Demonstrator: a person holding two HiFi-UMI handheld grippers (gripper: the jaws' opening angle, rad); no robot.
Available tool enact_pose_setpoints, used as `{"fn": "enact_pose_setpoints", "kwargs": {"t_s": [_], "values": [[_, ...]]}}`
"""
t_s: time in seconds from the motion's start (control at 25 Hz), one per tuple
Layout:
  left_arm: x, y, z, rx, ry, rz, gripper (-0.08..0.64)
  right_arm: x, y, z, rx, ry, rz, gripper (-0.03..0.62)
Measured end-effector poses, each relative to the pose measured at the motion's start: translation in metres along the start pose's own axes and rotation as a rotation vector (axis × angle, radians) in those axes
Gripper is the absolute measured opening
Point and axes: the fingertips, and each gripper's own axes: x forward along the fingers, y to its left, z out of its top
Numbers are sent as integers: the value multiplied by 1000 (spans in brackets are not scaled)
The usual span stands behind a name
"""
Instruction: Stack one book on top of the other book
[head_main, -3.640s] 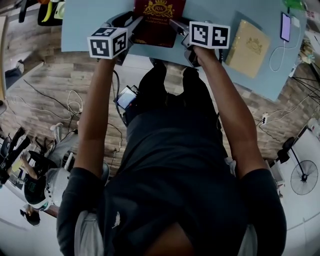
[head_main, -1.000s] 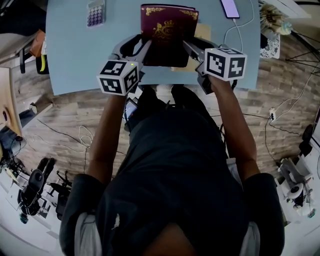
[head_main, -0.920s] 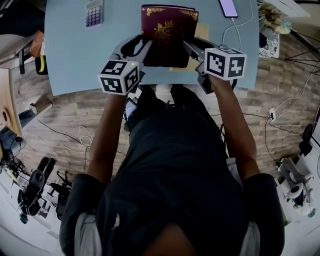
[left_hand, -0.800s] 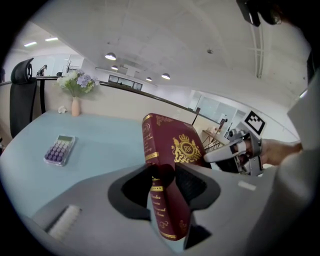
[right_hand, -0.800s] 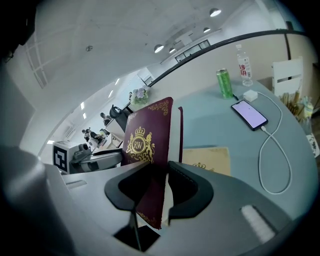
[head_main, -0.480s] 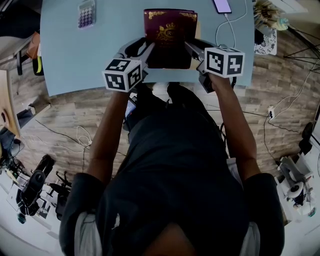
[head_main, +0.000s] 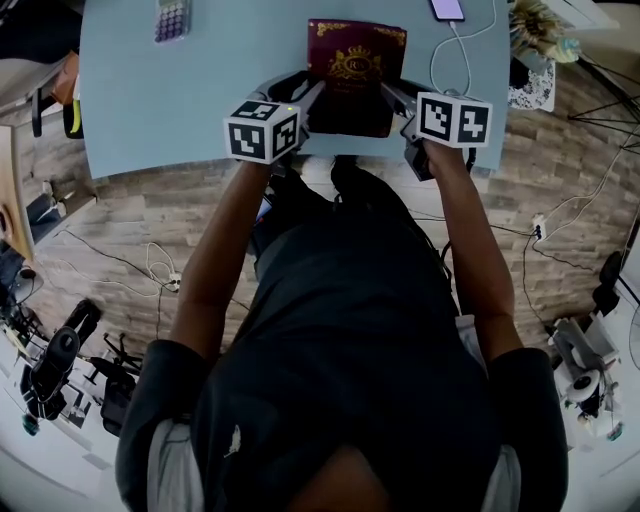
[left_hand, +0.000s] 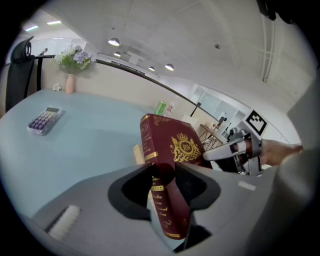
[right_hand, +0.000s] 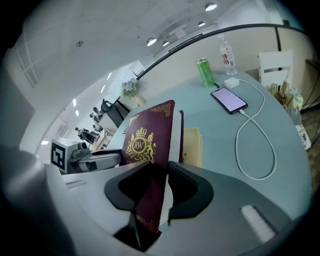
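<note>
The maroon book (head_main: 355, 75) with its gold crest hangs between my two tongs: my left tongs (head_main: 312, 96) are clamped on its spine edge and my right tongs (head_main: 392, 95) on the opposite, page-side edge, both pairs of jaws pressed against the covers. Directly under and behind the maroon book lies the tan book (right_hand: 192, 145), flat on the light blue table (head_main: 200, 90), with only a strip of it showing past the maroon cover. Beyond the maroon book to its right lies a phone (right_hand: 228, 100) with a white cable (right_hand: 260, 145) looping back, and further off a green can (right_hand: 204, 71) and a bottle (right_hand: 226, 51). Far to the maroon book's left is a calculator (left_hand: 45, 120), and past that a vase of flowers (left_hand: 70, 82). On my side of the table is wood-plank floor (head_main: 150, 220) strewn with cables. Compared with a second ago, the maroon book and both tongs sit lower and closer to the table, and it covers more of the tan book; a few seconds back the tan book lay well off to its right.
</note>
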Motion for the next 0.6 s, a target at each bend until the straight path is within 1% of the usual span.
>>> {"fn": "enact_pose_setpoints", "kwargs": {"t_s": [0.24,0.44,0.6], "values": [[16,-4,-7,-10,43,-35,198,2,-18,2,17,4,-20,109],[21,1,-7,-29,60,-48,199,8,-21,4,31,13,-21,110],[24,3,-12,-30,90,-72,201,13,-24,5,5,13,-39,109]]}}
